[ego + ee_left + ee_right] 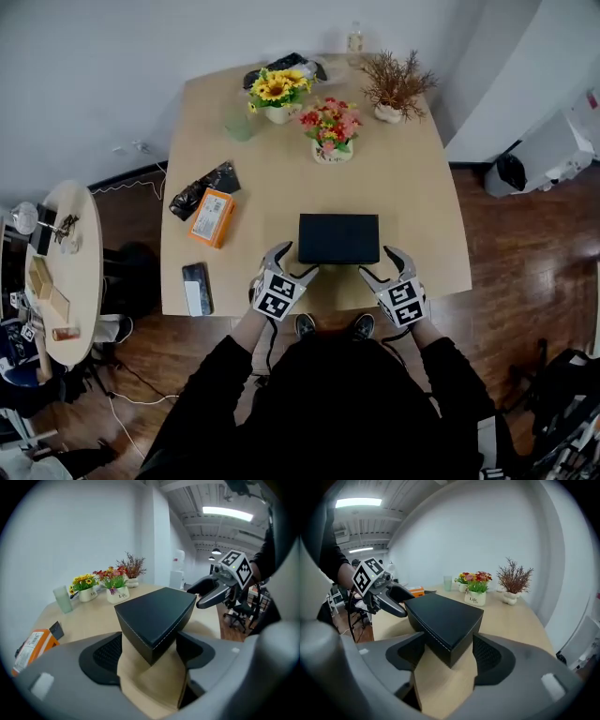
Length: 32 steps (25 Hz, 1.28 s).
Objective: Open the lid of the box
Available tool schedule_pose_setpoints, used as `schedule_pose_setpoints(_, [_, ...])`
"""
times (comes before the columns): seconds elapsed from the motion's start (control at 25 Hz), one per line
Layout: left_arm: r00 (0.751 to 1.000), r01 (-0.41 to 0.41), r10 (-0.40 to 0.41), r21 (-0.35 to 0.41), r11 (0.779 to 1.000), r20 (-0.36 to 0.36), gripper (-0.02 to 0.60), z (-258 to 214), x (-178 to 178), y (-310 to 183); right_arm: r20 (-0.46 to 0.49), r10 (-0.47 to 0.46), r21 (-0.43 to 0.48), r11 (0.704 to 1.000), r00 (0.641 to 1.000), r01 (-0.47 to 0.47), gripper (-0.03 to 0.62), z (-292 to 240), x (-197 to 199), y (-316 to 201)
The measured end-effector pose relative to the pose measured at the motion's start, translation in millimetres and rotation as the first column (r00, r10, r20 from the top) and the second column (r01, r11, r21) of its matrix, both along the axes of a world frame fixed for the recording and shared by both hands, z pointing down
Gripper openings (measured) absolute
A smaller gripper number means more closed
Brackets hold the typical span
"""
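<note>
A black box (338, 238) with its lid down lies flat near the front edge of the tan table (412, 187). My left gripper (298, 261) is at the box's near left corner, and my right gripper (377, 262) is at its near right corner. In the left gripper view the box's corner (154, 616) pokes in between the open jaws of the left gripper (150, 649), and the pads do not press on it. The right gripper view shows the other corner (445, 620) the same way inside the open right gripper (450, 651). Each gripper view also shows the other gripper beside the box.
Three flower pots (330, 128) and a pale green cup (240, 127) stand at the table's far side. An orange carton (212, 217), a black pouch (200, 191) and a phone (197, 288) lie at the left. A small round table (58, 272) stands further left.
</note>
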<state>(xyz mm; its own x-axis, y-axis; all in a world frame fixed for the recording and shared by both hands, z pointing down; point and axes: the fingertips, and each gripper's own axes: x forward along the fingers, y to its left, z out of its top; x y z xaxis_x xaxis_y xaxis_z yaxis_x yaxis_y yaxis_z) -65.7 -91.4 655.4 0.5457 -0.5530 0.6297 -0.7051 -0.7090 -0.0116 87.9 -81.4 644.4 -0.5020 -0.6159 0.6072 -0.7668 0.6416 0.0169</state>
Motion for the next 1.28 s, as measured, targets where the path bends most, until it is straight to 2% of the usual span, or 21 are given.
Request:
schedule_pose_setpoints(0.16, [1.000,0.006,-0.006,0.004,1.000,0.002,0.345,0,10,-5,-0.005,0.012,0.008,1.000,1.000,-0.012,0.298,-3,-8,-7])
schedule_pose_setpoints(0.36, [0.996,0.028,-0.031,0.043,0.999,0.079,0.310,-3,13,-2,-0.026,0.011,-0.001,1.000,1.000,-0.011,0.264,-4,-6,-7])
schedule_pose_setpoints(0.48, [0.993,0.019,-0.025,0.049,0.999,0.117,0.297,0,11,1,0.005,0.002,-0.062,0.998,1.000,-0.002,0.251,-5,-4,-5])
schedule_pose_setpoints(0.6, [0.991,0.011,-0.017,0.047,0.999,0.130,0.295,1,11,0,0.079,0.028,-0.151,0.988,0.997,-0.015,0.229,-9,-2,-7])
schedule_pose_setpoints(0.68, [0.990,0.012,-0.019,0.048,0.999,0.138,0.295,1,11,0,0.154,0.098,-0.219,0.974,0.983,-0.063,0.208,-13,2,-10])
schedule_pose_setpoints(0.72, [0.990,0.012,-0.019,0.049,0.999,0.143,0.295,1,11,0,0.207,0.163,-0.267,0.958,0.965,-0.105,0.188,-15,7,-13])
schedule_pose_setpoints(0.76, [0.989,0.011,-0.018,0.049,0.999,0.148,0.296,2,11,1,0.258,0.236,-0.323,0.935,0.937,-0.146,0.106,-16,12,-16])
schedule_pose_setpoints(0.8, [0.989,0.009,-0.016,0.046,0.999,0.150,0.296,2,11,2,0.287,0.283,-0.362,0.917,0.915,-0.170,0.067,-17,17,-18])
schedule_pose_setpoints(0.84, [0.989,0.007,-0.013,0.038,0.999,0.148,0.296,1,11,2,0.280,0.279,-0.355,0.919,0.919,-0.171,0.058,-18,18,-19])
schedule_pose_setpoints(0.88, [0.990,0.008,-0.011,0.025,1.000,0.139,0.296,1,12,3,0.235,0.215,-0.293,0.946,0.948,-0.141,0.065,-19,17,-17])
schedule_pose_setpoints(0.92, [0.992,0.010,-0.011,0.008,1.000,0.123,0.295,-1,13,4,0.160,0.107,-0.196,0.978,0.981,-0.075,0.075,-19,11,-13])
schedule_pose_setpoints(0.96, [0.995,0.012,-0.011,-0.009,1.000,0.104,0.290,-2,14,5,0.077,-0.010,-0.105,0.994,0.997,0.019,0.146,-19,3,-7])
schedule_pose_setpoints(1.0, [0.996,0.014,-0.012,-0.021,1.000,0.088,0.285,-3,14,6,0.009,-0.103,-0.047,0.994,0.995,0.103,0.215,-18,-5,0])
schedule_pose_setpoints(1.04, [0.997,0.015,-0.013,-0.028,0.999,0.079,0.282,-4,14,7,-0.032,-0.150,-0.017,0.989,0.988,0.149,0.283,-16,-11,4])
schedule_pose_setpoints(1.08, [0.997,0.016,-0.014,-0.032,0.999,0.075,0.281,-5,14,8,-0.054,-0.155,-0.001,0.988,0.986,0.156,0.293,-15,-12,5])
schedule_pose_setpoints(1.16, [0.997,0.021,-0.018,-0.035,0.999,0.076,0.279,-6,14,9,-0.082,-0.120,0.020,0.992,0.989,0.122,0.206,-15,-8,0])
schedule_pose_setpoints(1.28, [0.997,0.034,-0.031,-0.044,0.998,0.075,0.276,-6,16,10,-0.114,-0.069,0.044,0.996,0.991,0.074,0.221,-18,1,-6])
